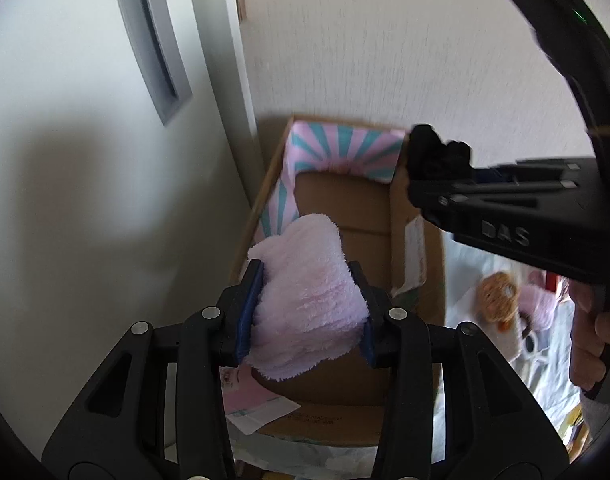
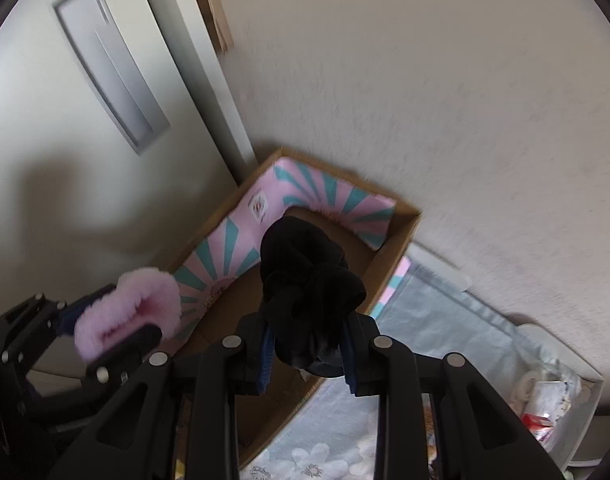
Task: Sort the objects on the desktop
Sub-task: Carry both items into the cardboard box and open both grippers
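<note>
My left gripper (image 1: 307,304) is shut on a fluffy pink cloth (image 1: 305,292) and holds it above an open cardboard box (image 1: 415,248). My right gripper (image 2: 307,348) is shut on a bunched black cloth (image 2: 305,280), also above the box (image 2: 401,236). In the left wrist view the right gripper (image 1: 441,152) comes in from the right with the black cloth (image 1: 439,156) at its tip. In the right wrist view the left gripper (image 2: 117,320) sits low left with the pink cloth (image 2: 125,308).
The box stands in a corner between a white door (image 1: 85,160) and a textured wall (image 2: 425,100). A pink and teal striped paper (image 2: 289,196) lines the box. An orange plush toy (image 1: 499,298) lies on a floral sheet (image 2: 333,432). A white bin (image 2: 561,396) with items stands at the right.
</note>
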Demonstrator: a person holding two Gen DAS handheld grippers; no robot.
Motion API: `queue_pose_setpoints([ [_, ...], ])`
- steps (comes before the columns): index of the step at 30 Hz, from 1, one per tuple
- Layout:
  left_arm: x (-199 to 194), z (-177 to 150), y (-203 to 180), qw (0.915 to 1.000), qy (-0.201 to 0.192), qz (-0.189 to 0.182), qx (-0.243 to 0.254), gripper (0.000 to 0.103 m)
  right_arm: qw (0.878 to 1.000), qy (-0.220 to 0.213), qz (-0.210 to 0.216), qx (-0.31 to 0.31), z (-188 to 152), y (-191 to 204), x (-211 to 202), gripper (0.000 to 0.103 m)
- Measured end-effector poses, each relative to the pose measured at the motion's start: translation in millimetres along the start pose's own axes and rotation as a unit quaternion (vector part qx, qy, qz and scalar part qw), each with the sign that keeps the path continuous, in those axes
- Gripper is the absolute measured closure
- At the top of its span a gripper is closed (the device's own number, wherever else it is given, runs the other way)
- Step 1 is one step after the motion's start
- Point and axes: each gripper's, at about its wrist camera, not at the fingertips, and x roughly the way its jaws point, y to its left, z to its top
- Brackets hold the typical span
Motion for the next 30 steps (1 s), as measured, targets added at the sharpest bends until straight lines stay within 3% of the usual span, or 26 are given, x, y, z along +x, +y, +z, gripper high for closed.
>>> queue_pose_setpoints([
  [9,43,-21,5,0.9985,0.051,-0.012,-0.015,0.065,0.999,0.049,0.001,-0.021,-7,5,50,0.077],
  [10,44,-21,5,0.9983,0.052,-0.009,-0.023,0.065,0.998,0.051,0.001,-0.020,-7,4,52,0.077],
  [11,44,-23,5,0.9930,0.052,0.041,-0.098,0.065,0.998,0.053,0.001,-0.019,-7,4,54,0.077],
  [13,43,-23,4,0.9926,0.051,0.039,-0.102,0.065,0.998,0.054,0.003,-0.019,-5,3,56,0.077],
  [15,42,-22,4,0.9919,0.050,0.039,-0.110,0.060,0.998,0.057,0.013,-0.012,-4,1,57,0.077],
  [16,42,-21,5,0.9914,0.051,0.037,-0.115,0.048,0.998,0.063,0.022,-0.006,-3,-1,58,0.067],
  [17,41,-21,5,0.9906,0.052,0.035,-0.121,0.027,0.997,0.070,0.028,0.000,0,-3,62,0.050],
  [19,36,-19,4,0.9905,0.045,0.031,-0.126,0.007,0.997,0.068,0.025,0.007,2,-4,61,0.039],
  [22,25,-18,1,0.9922,0.023,0.039,-0.117,0.005,0.999,0.043,0.013,0.000,5,-4,50,0.033],
  [30,17,-13,-8,0.9942,0.017,0.044,-0.096,0.005,1.000,0.018,0.009,-0.002,4,-4,30,0.032],
])
